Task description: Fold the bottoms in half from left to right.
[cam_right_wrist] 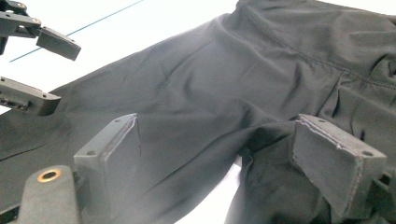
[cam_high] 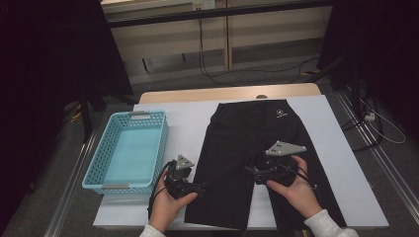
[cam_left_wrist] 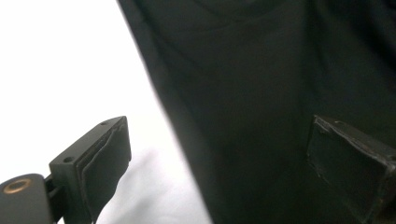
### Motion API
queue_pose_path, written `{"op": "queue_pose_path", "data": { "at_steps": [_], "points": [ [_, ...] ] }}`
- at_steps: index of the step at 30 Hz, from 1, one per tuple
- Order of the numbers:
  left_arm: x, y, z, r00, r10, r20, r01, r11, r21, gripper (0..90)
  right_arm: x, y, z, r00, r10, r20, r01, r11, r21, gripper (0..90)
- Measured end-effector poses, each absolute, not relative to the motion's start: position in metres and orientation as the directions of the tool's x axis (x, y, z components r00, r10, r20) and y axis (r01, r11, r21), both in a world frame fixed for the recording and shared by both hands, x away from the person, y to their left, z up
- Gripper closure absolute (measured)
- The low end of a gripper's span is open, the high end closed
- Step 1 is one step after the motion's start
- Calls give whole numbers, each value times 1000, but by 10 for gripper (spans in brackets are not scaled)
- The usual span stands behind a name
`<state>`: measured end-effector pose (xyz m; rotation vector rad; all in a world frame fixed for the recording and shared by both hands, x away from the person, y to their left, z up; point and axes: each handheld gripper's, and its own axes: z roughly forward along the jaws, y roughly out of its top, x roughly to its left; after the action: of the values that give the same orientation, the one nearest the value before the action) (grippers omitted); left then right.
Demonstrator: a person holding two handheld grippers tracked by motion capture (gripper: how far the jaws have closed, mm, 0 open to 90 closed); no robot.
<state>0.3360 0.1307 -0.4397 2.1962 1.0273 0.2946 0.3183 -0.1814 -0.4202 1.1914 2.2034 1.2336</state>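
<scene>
A white-covered table (cam_high: 336,163) is seen from above, black fabric shorts (cam_high: 247,148) spread flat beside a light-blue plastic basket (cam_high: 129,150). The left gripper (cam_left_wrist: 215,163) is spread across the shorts' edge, the right gripper (cam_right_wrist: 219,154) over the crotch, nothing pinched.

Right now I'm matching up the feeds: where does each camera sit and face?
High view: above the person's side, looking forward and down on the table; both hands, left tongs, right tongs.
Left gripper view: on the left tongs, facing the black shorts.
Right gripper view: on the right tongs, facing the shorts' crotch.
All share the shorts.
</scene>
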Motion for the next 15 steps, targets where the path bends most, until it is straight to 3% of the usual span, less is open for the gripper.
{"op": "queue_pose_path", "data": {
  "at_steps": [8, 15],
  "points": [
    [332, 123, -449, 660, 751, -7, 572, -496, 653, 168, 320, -178, -422, -606, 791, 87, 502, 295, 813, 169],
    [329, 123, -449, 629, 777, -25, 598, -463, 655, 197, 320, -177, -421, -609, 789, 88, 498, 293, 816, 169]
  ]
}}
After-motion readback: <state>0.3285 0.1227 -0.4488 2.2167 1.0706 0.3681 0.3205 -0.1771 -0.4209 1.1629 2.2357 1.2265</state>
